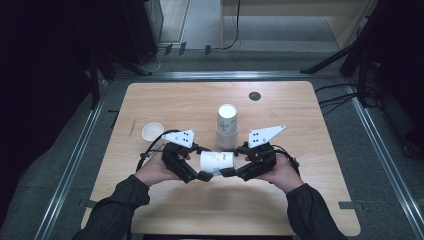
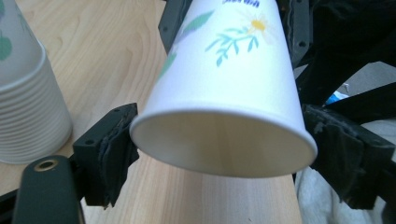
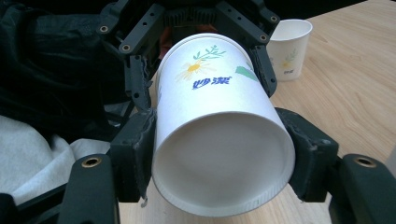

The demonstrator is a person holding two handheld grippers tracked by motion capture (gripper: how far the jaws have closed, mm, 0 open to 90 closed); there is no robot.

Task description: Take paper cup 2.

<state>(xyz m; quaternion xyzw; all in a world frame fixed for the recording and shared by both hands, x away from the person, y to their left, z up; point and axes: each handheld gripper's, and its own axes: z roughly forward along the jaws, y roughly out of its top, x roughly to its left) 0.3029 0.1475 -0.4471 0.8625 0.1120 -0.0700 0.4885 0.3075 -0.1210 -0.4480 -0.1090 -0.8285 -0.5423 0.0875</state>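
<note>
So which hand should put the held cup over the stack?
Probably right: the right gripper clamps the cup at its base, leaving the mouth free; the left gripper flanks the rim, which must slide over the stack.

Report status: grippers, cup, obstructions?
Left gripper at cup rim, right gripper shut on base. Paper cup held sideways above table. Cup stack behind, apart.

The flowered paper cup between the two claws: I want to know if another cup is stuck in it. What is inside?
Seen through its open mouth in the left gripper view, the flowered paper cup shows bare white wall and nothing nested near the rim. Its deep end is shadowed, so the bottom cannot be checked.
</note>
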